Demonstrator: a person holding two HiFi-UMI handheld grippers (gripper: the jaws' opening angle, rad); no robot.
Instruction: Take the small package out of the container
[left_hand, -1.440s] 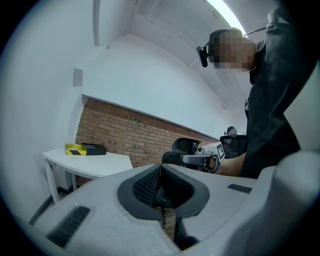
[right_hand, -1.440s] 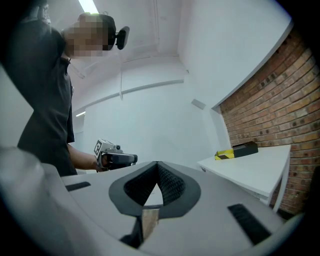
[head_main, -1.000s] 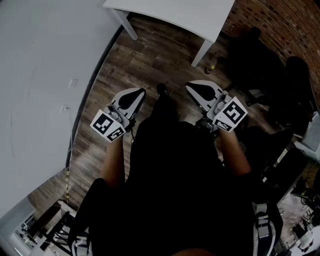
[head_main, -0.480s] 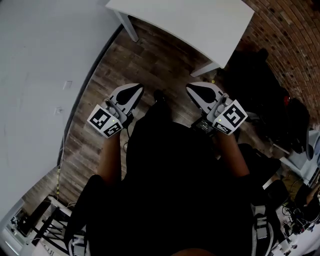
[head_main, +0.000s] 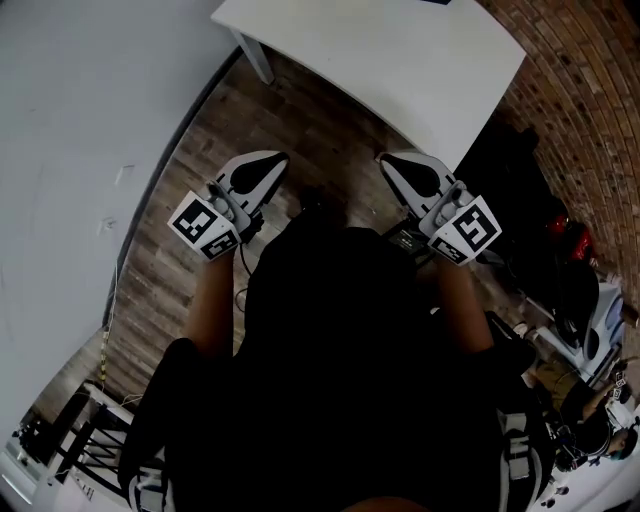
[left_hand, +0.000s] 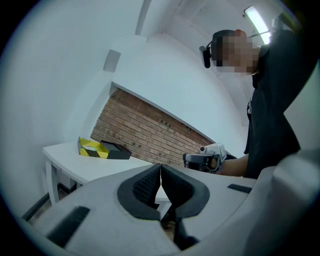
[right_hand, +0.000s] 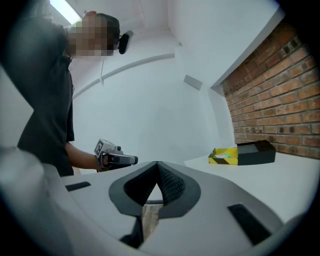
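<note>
Both grippers are white moulded shells with black, finely ribbed pads. The left gripper has its jaws pressed together with nothing between them, and the right gripper is closed and empty in the same way. In the head view the left gripper and right gripper are held out side by side above a floor of grey-brown wooden planks, each carrying a cube with black-and-white square markers.

Ahead of them stands a smooth white worktop on slim white legs, beside a rough red brick wall and a plain white wall.

The container sits on the worktop, well apart from both grippers. It is a shallow rectangular box, yellow with black diagonal stripes, with a matt black part lying against it. A pale patch shows in the yellow part; whether that is the small package cannot be told. The left gripper view shows the same container near the far end of the worktop, in front of the brick.

Compared with a second ago, the worktop fills more of the top of the head view and its near edge lies closer to the gripper tips; the jaws were shut then too.
</note>
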